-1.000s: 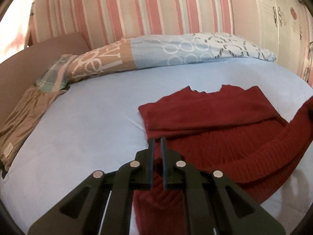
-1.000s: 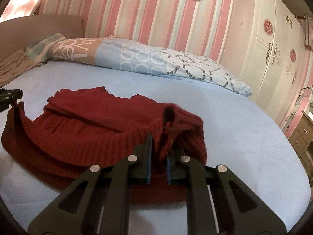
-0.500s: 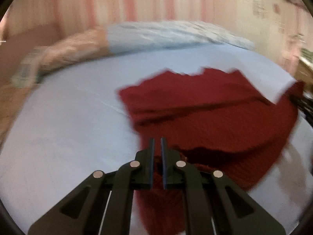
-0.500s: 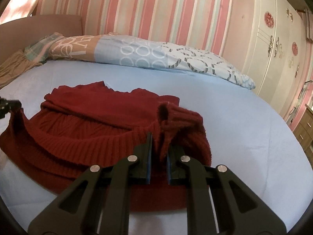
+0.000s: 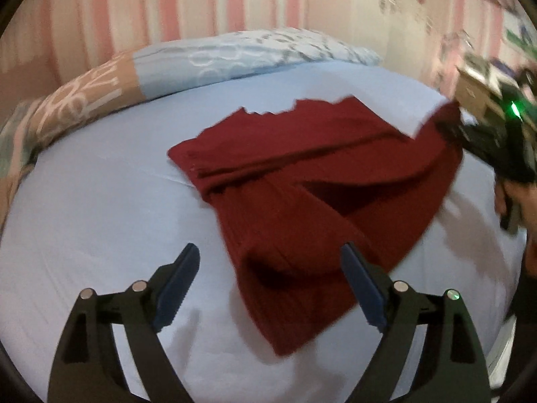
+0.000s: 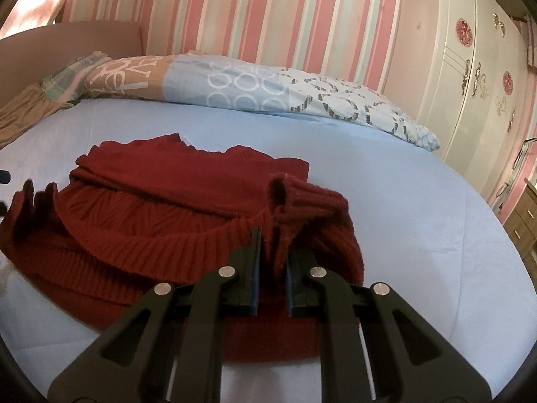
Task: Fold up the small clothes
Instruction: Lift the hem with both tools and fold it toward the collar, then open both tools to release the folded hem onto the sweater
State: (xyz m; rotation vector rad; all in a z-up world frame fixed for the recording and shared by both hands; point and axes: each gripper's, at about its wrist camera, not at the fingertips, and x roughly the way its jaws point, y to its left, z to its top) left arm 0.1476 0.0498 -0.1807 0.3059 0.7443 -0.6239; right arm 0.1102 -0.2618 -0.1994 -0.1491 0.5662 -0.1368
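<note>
A dark red knit sweater [image 5: 302, 181] lies partly folded on the light blue bed sheet [image 5: 100, 208]. It also shows in the right wrist view [image 6: 161, 221]. My left gripper [image 5: 270, 255] is open and empty, its jaws spread wide just above the sweater's near corner. My right gripper [image 6: 272, 238] is shut on the sweater's ribbed hem and holds that corner lifted above the sheet. The right gripper's body [image 5: 493, 144] shows at the far right of the left wrist view, with the red hem stretched up to it.
A patterned blue and tan pillow [image 6: 235, 90] lies along the head of the bed. A brown cloth [image 6: 23, 114] sits at the left edge. A white wardrobe [image 6: 470, 77] and a wooden drawer unit [image 6: 523, 215] stand to the right.
My left gripper has opened and let go of the sweater's left corner, which now lies on the sheet. The left view swung to the right. My right gripper still holds the hem.
</note>
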